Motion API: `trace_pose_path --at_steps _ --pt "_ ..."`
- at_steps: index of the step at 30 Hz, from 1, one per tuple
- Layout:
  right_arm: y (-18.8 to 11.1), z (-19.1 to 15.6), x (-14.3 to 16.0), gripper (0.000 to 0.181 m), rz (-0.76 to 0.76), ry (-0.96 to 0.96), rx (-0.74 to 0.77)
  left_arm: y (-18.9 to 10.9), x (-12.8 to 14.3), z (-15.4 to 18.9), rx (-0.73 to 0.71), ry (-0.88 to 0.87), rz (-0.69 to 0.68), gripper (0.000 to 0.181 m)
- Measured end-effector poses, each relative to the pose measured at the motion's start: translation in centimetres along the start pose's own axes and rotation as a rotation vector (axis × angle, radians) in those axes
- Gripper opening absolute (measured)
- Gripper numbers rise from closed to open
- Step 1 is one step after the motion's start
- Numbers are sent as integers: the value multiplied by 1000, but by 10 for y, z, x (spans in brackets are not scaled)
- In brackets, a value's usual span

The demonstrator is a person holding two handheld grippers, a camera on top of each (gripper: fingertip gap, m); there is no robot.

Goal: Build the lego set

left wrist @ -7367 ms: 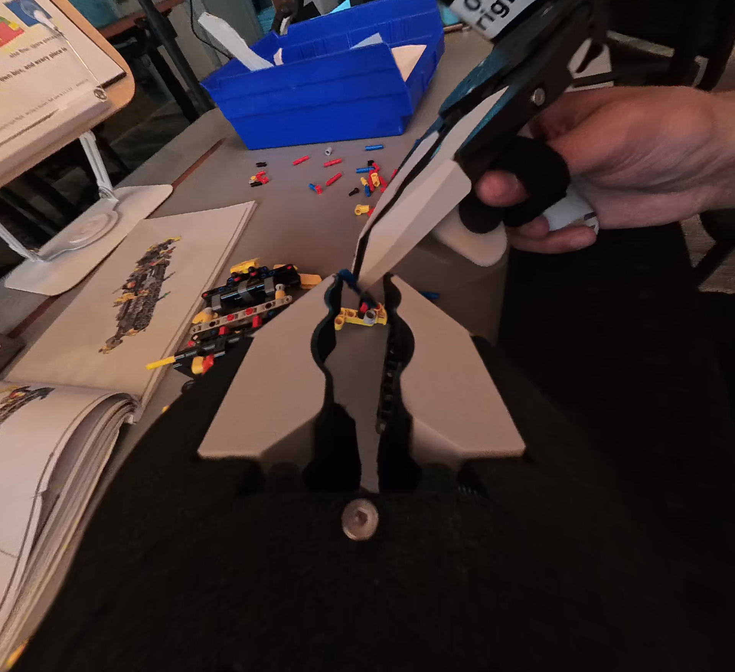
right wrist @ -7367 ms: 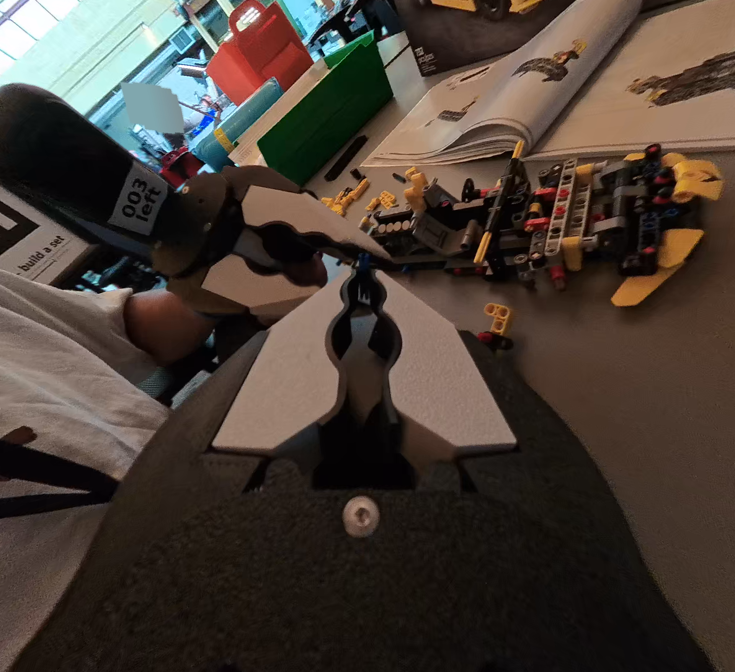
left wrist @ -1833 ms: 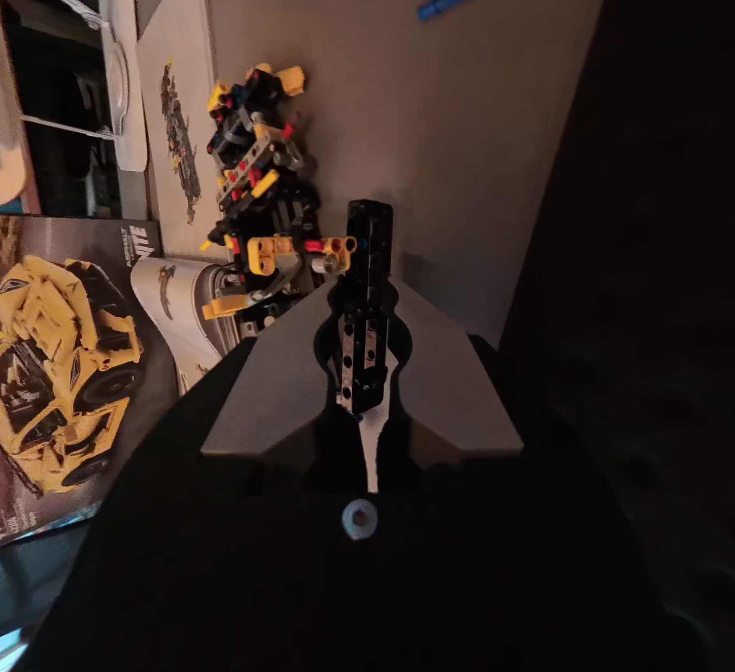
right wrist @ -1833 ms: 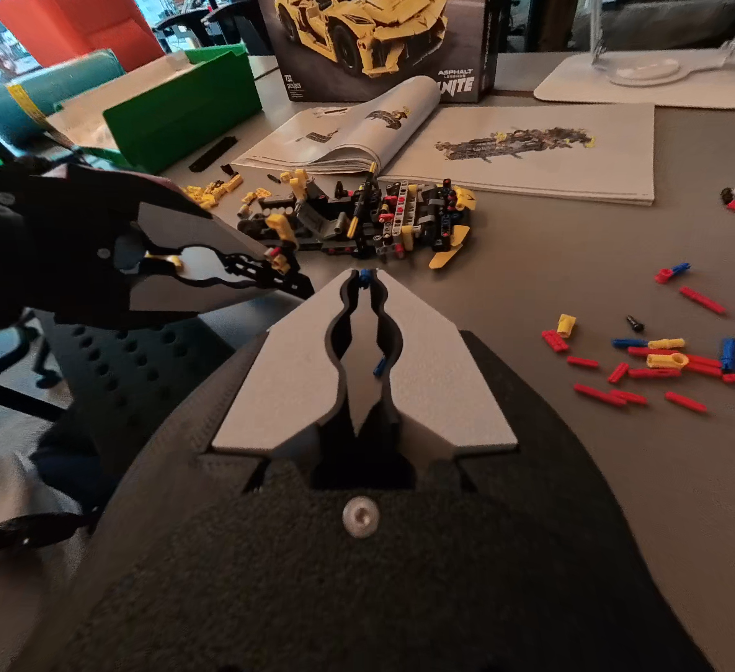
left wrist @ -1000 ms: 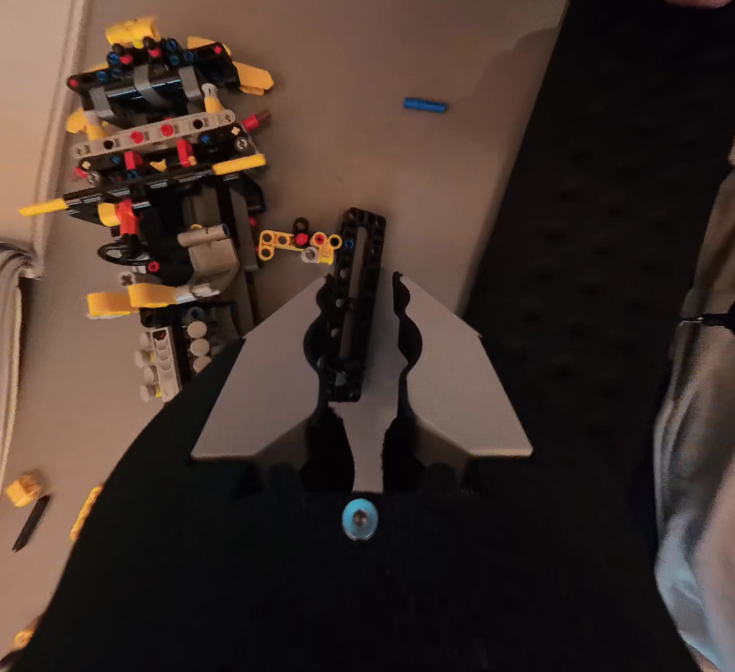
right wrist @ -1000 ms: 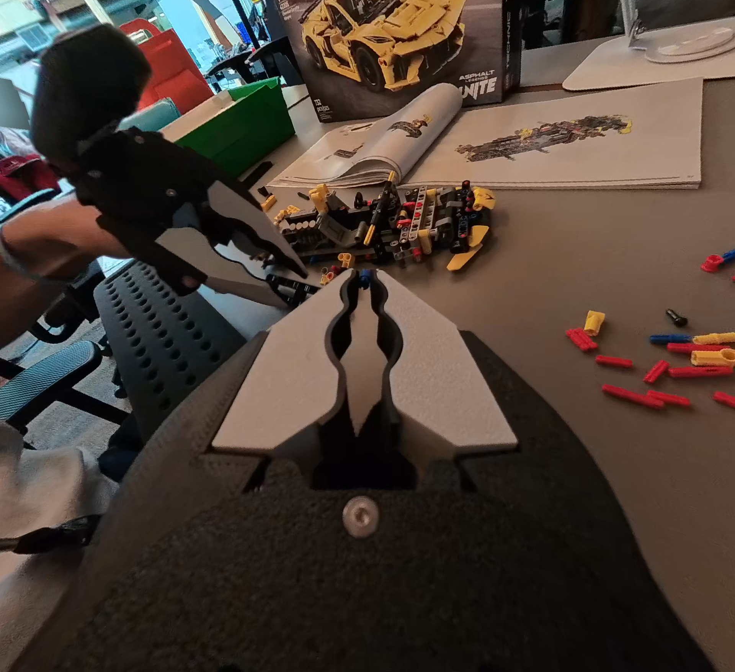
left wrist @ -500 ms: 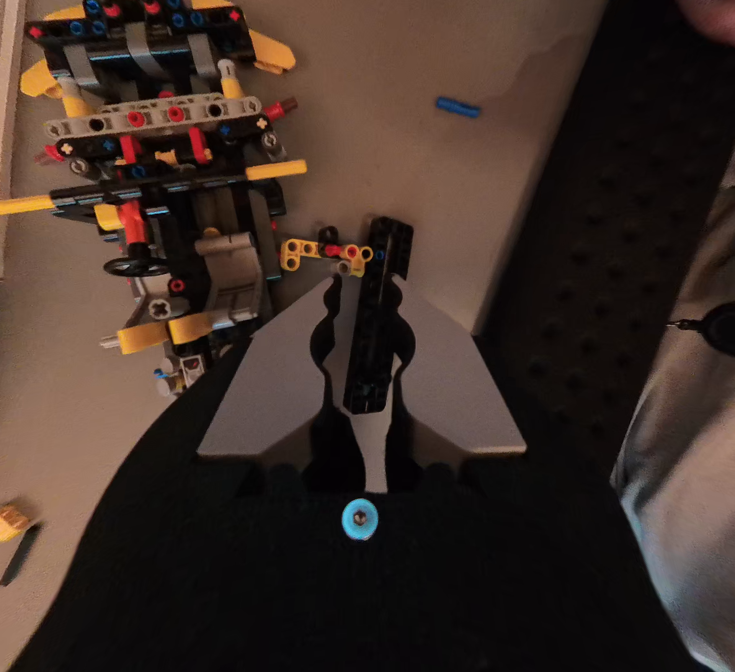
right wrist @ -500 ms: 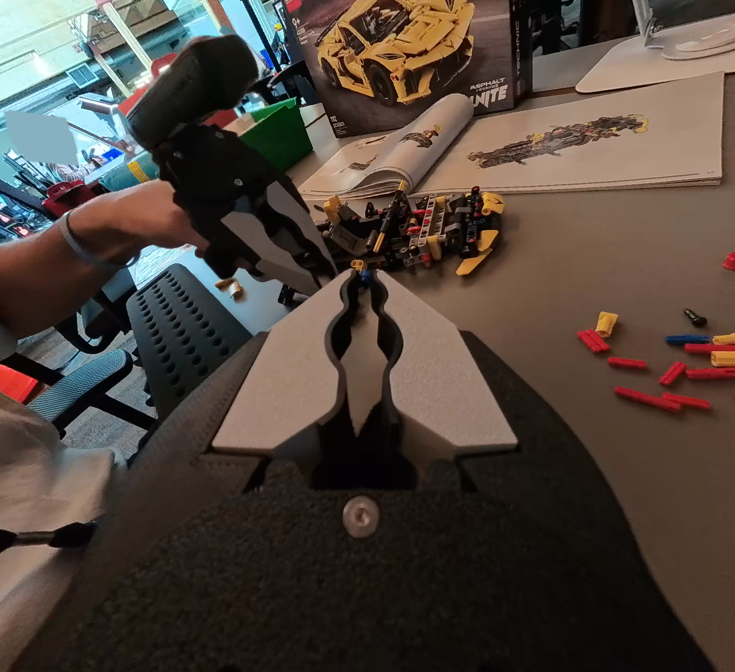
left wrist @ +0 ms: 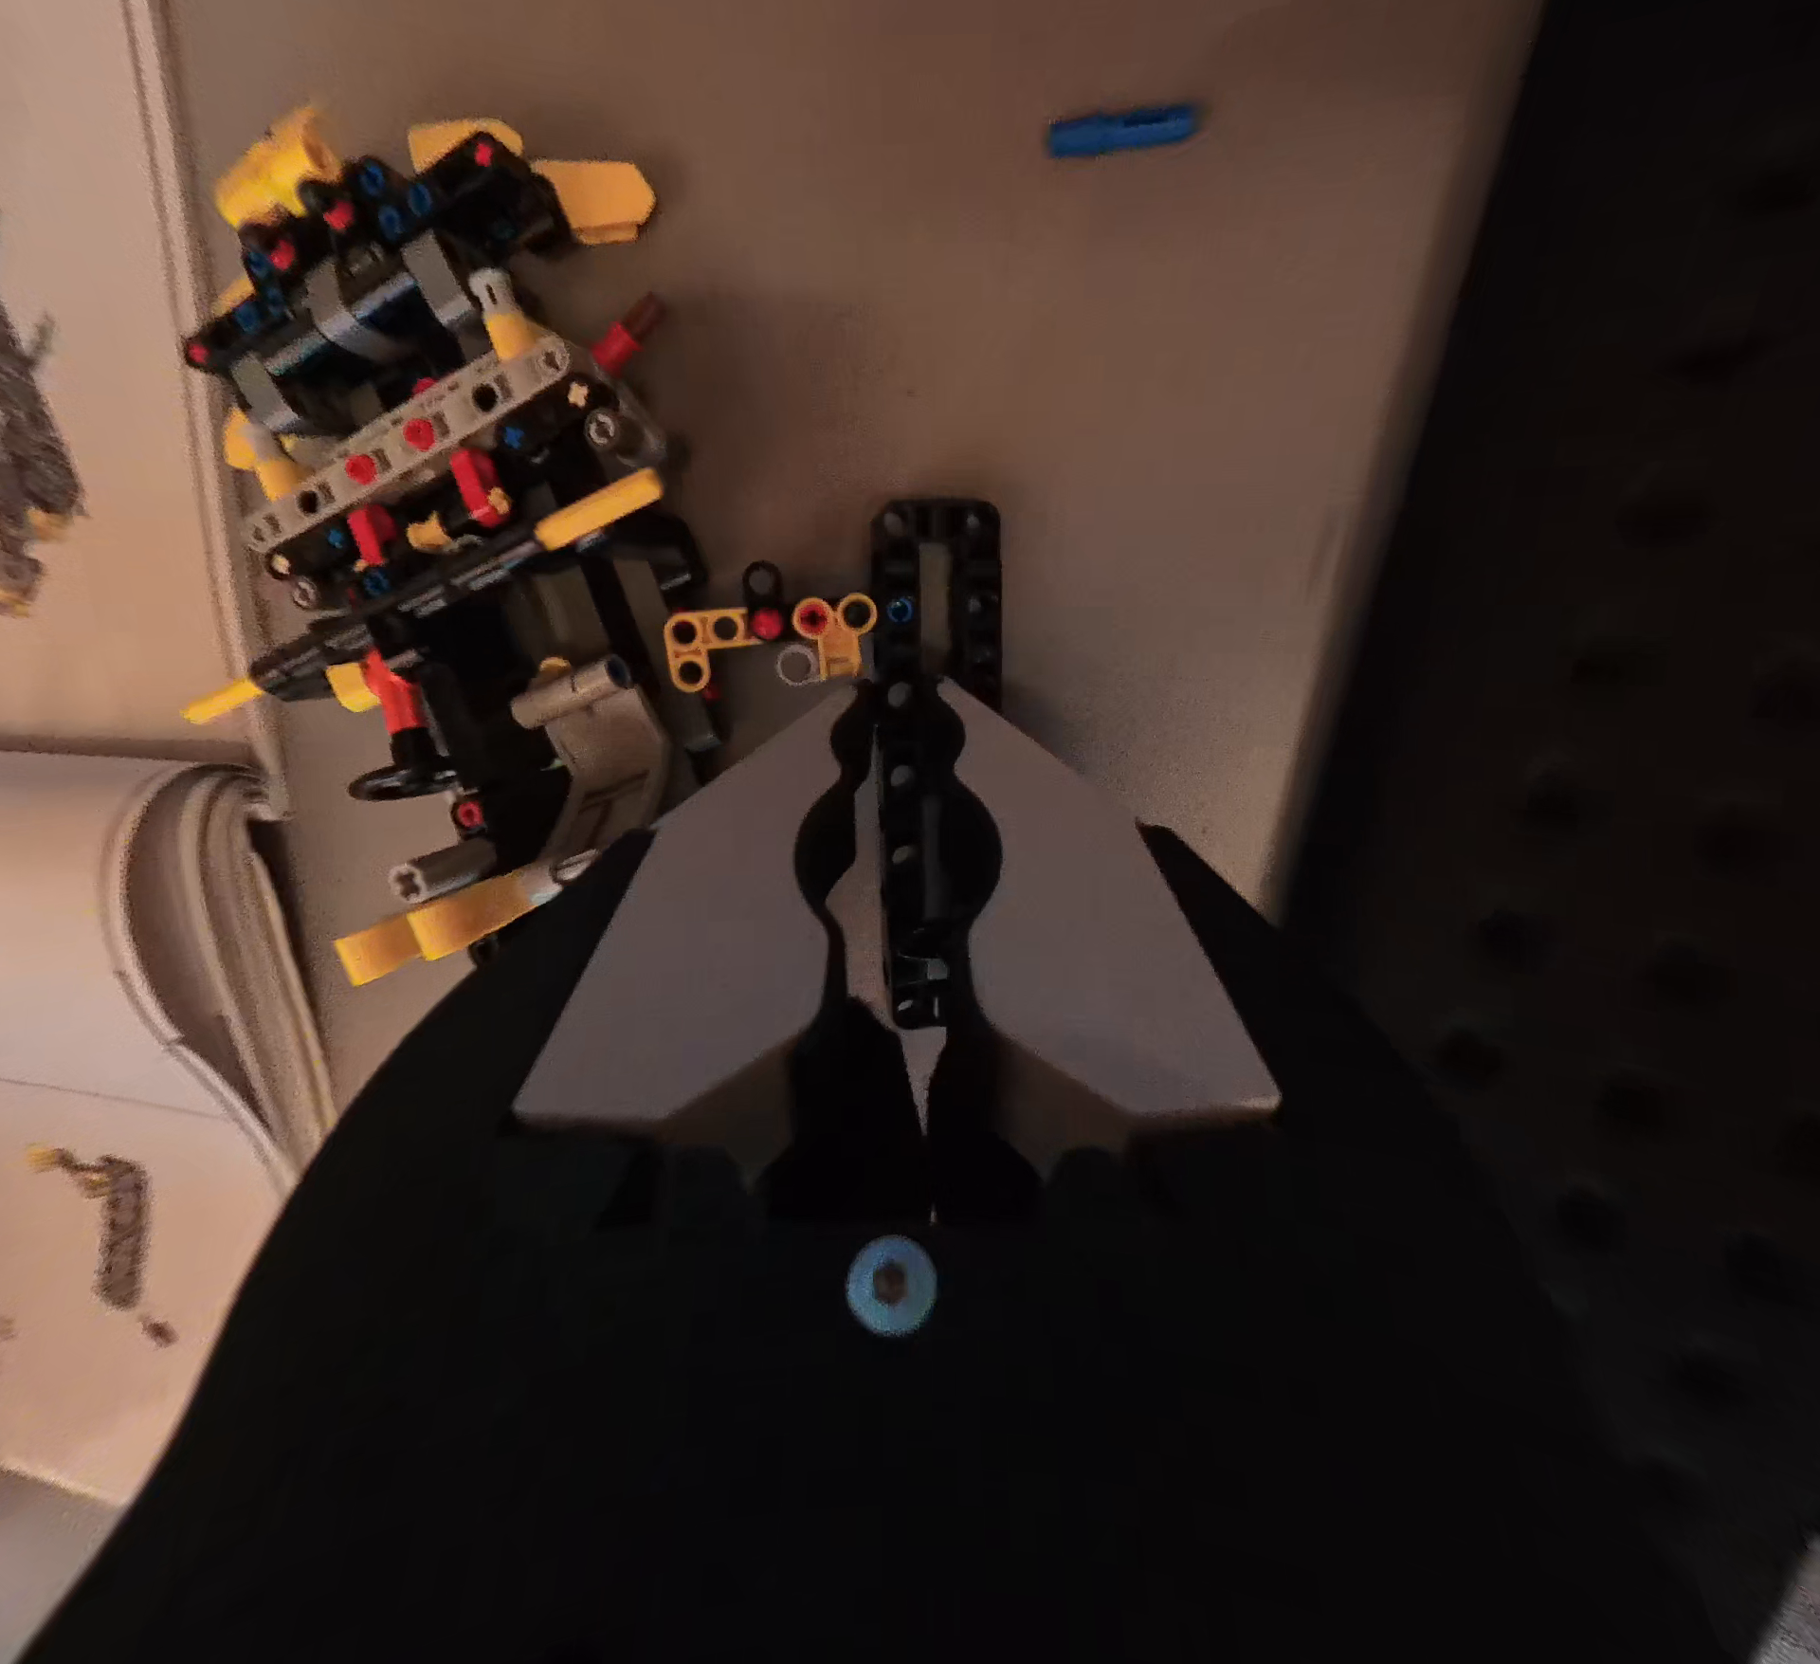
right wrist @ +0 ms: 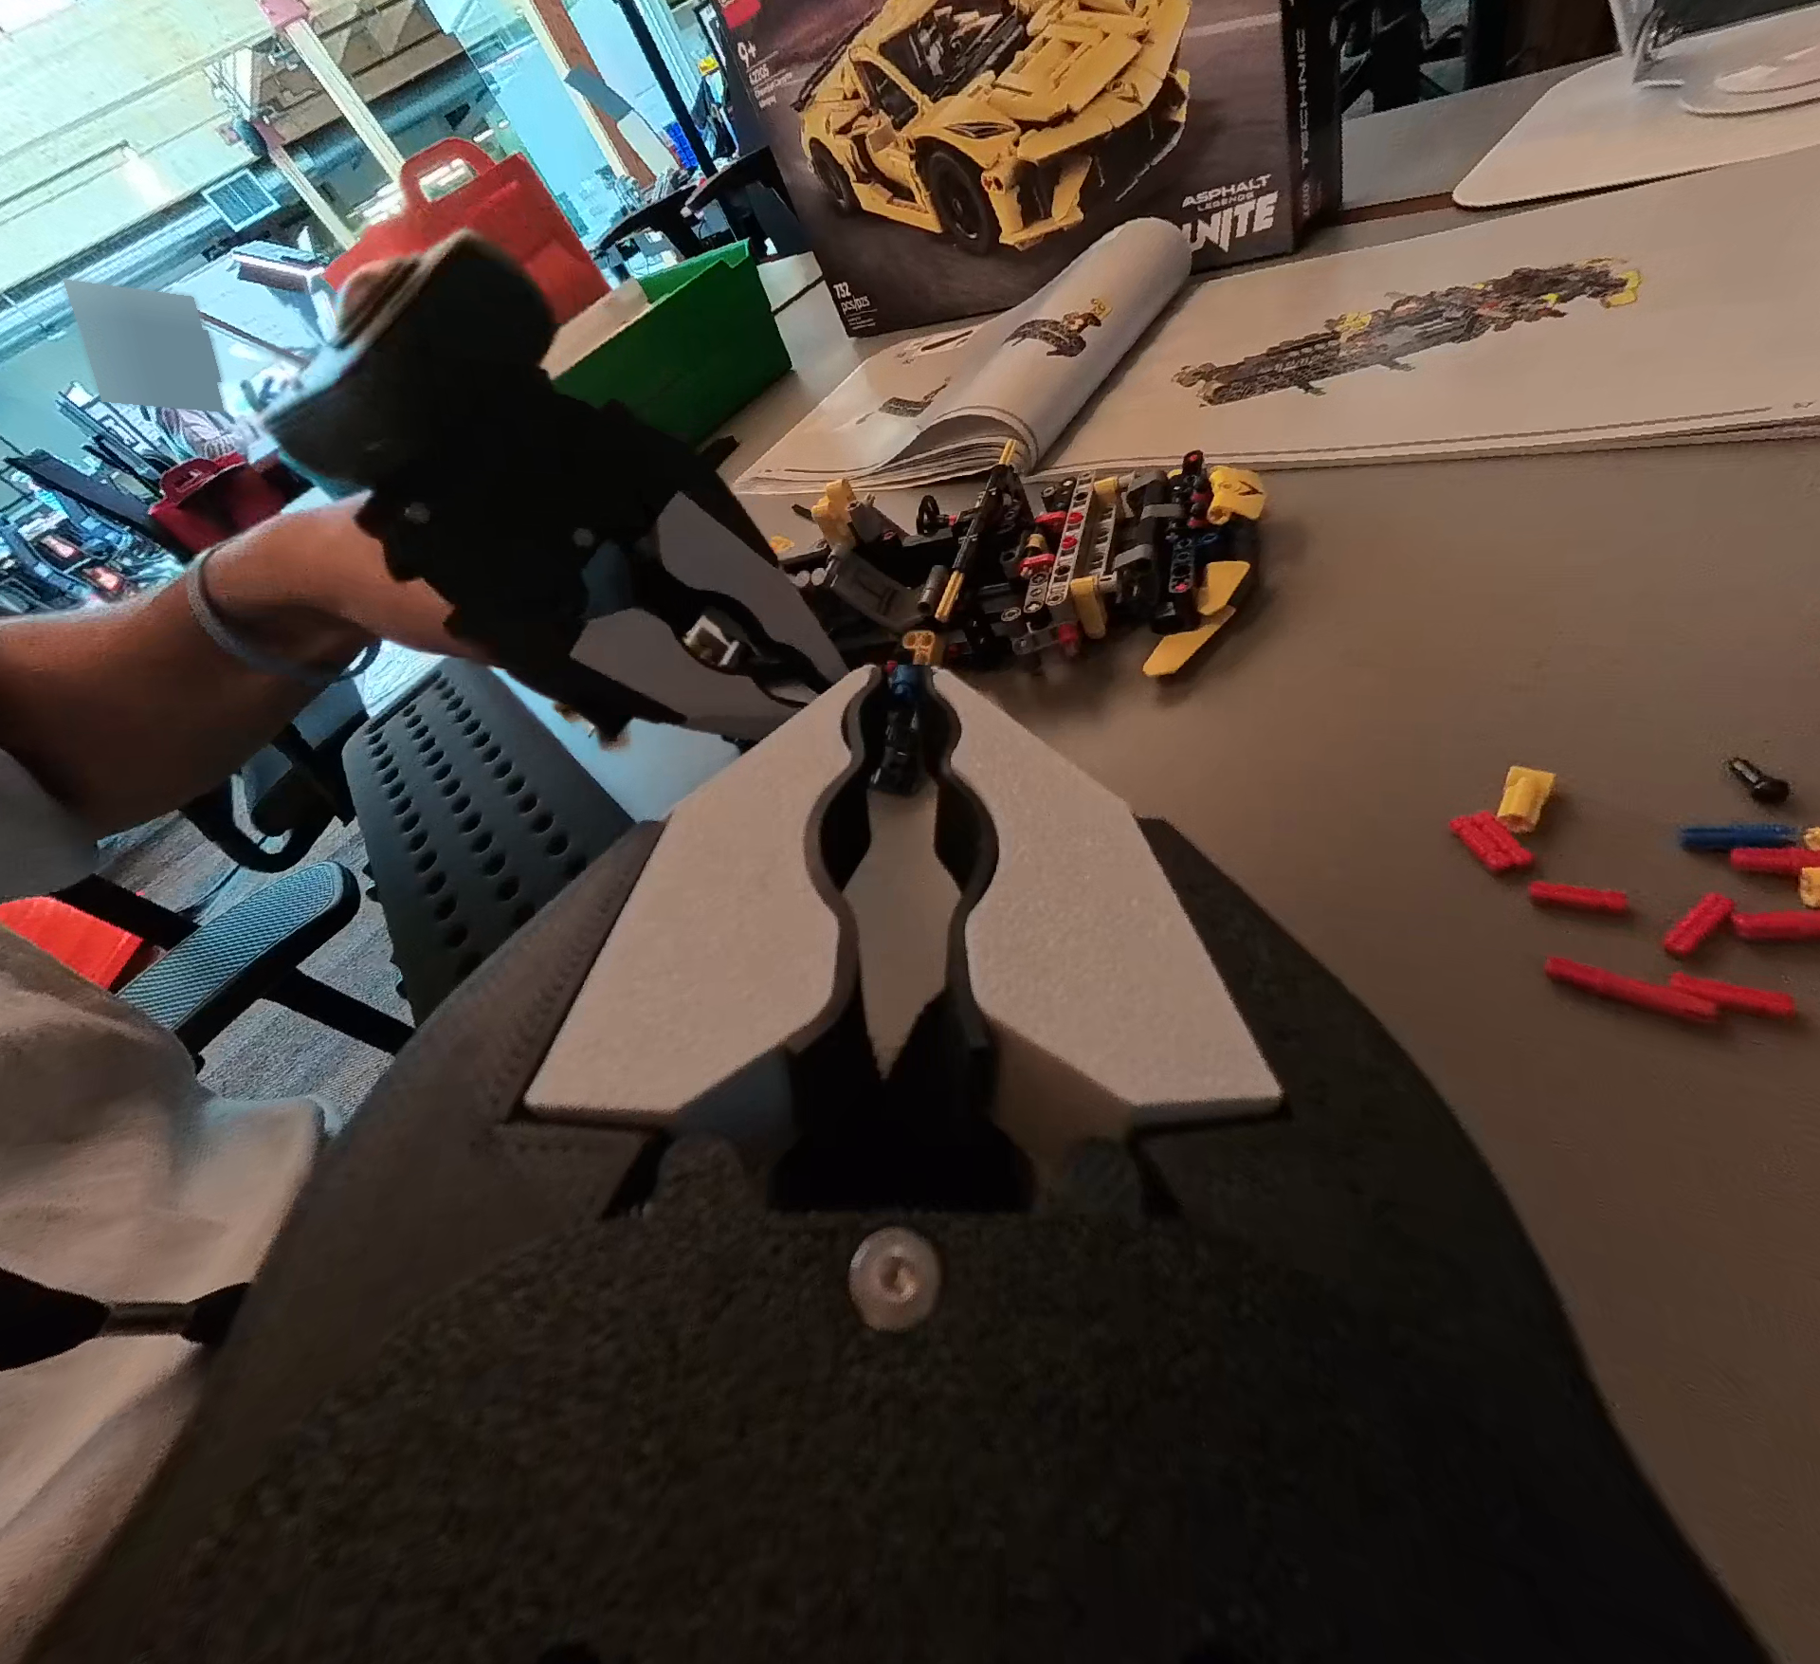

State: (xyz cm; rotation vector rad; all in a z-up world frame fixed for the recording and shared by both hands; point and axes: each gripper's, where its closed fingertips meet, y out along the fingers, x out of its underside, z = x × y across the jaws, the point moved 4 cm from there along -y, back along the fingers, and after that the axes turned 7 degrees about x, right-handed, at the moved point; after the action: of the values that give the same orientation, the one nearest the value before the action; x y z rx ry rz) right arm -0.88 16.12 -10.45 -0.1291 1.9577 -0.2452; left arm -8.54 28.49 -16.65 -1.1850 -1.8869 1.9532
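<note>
A printed set box [right wrist: 1034, 70] stands far on the surface [right wrist: 1477, 632]. The black frame [left wrist: 936, 622] is kept clamped in the left tongs [left wrist: 901, 691]; a blue pin [right wrist: 904, 681] is pinched by the right tongs [right wrist: 906, 681].

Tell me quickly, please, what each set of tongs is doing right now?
Left tongs: shut on the black frame piece.
Right tongs: shut on a small blue pin.

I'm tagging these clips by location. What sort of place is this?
Probably a shared workshop or office space. A grey worktable holds a part-built model and an open instruction booklet; perforated office chairs and large windows lie beyond it.
</note>
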Motion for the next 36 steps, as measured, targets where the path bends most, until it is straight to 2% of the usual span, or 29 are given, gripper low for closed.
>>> trace_pose_path --at_steps 1,4,6,9,12,15,20,23,27,30,36 --pt "1 0 1 4 -6 -1 -2 0 -1 2 -30 37 1 10" --pt "3 -3 3 4 -25 -28 3 1 -5 5 -67 91 16 9" --pt "3 -6 4 4 -26 -89 35 -3 -18 2 -112 -5 133 9" --pt "6 -20 7 4 -33 -295 119 -23 -42 6 -91 -170 375 9" --pt "9 -36 7 4 -5 -527 221 -36 -49 13 -75 -275 457 9" --pt "14 -46 8 4 -24 -523 180 -47 -40 28 -45 -316 383 9" --pt "13 -29 7 4 -20 -390 139 -49 6 65 108 -311 83 9" --pt "13 -28 7 4 -12 -366 127 -45 7 78 163 -262 93 9" --pt "13 -32 11 4 -21 -410 129 -42 4 78 140 -219 122 12" --pt "15 -33 13 4 -35 -422 122 -44 4 79 186 -247 159 22" --pt "12 -30 10 4 -16 -369 95 -44 14 79 277 -318 169 26"
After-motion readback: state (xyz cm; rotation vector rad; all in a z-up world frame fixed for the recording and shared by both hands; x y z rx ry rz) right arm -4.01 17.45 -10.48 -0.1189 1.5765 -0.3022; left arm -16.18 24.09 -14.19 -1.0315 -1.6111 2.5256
